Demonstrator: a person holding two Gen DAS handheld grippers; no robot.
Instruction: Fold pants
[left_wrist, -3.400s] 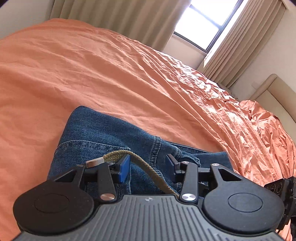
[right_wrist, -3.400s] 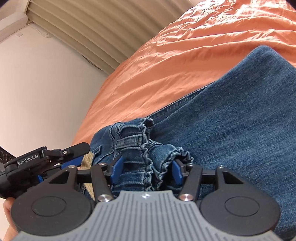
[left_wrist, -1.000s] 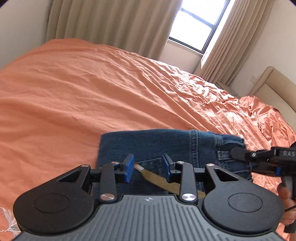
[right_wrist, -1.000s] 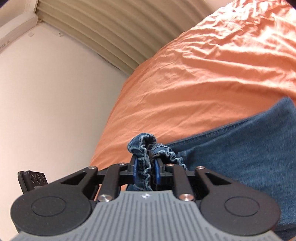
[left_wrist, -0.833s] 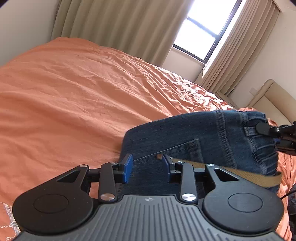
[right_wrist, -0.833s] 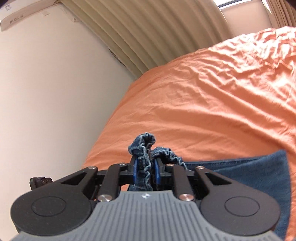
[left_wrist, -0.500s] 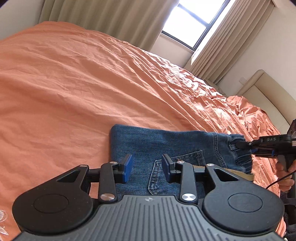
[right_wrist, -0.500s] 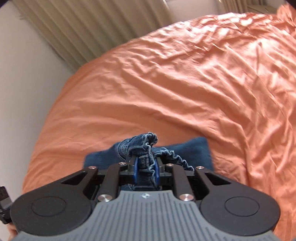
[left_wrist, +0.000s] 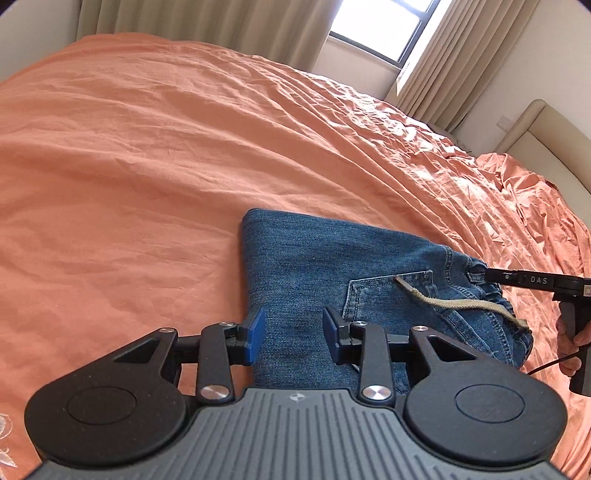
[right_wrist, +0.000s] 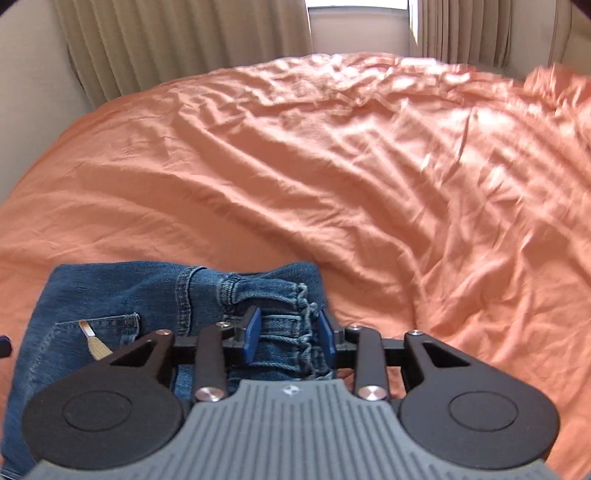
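Folded blue jeans (left_wrist: 314, 266) lie flat on the orange bedsheet (left_wrist: 147, 166), back pocket (left_wrist: 380, 299) up, with a tan drawstring (left_wrist: 443, 302) trailing across it. My left gripper (left_wrist: 293, 334) hovers open over the jeans' near left corner, nothing pinched. In the left wrist view my right gripper (left_wrist: 487, 275) reaches in from the right at the gathered waistband. In its own view the right gripper (right_wrist: 290, 334) straddles the waistband (right_wrist: 280, 295); its jaws are opening and the denim sits loosely between the pads. The jeans (right_wrist: 110, 295) and the drawstring (right_wrist: 94, 341) lie to its left.
The wrinkled orange sheet (right_wrist: 369, 166) spreads wide on all sides of the jeans. Beige curtains (left_wrist: 203, 22) and a bright window (left_wrist: 373, 26) stand behind the bed, with a padded headboard (left_wrist: 546, 133) at far right. A person's hand (left_wrist: 576, 332) holds the right gripper's handle.
The right gripper swung round and lowered the pinched waistband onto the bed, then parted its jaws. The jeans now lie flat. The left gripper sank closer to the jeans, still open.
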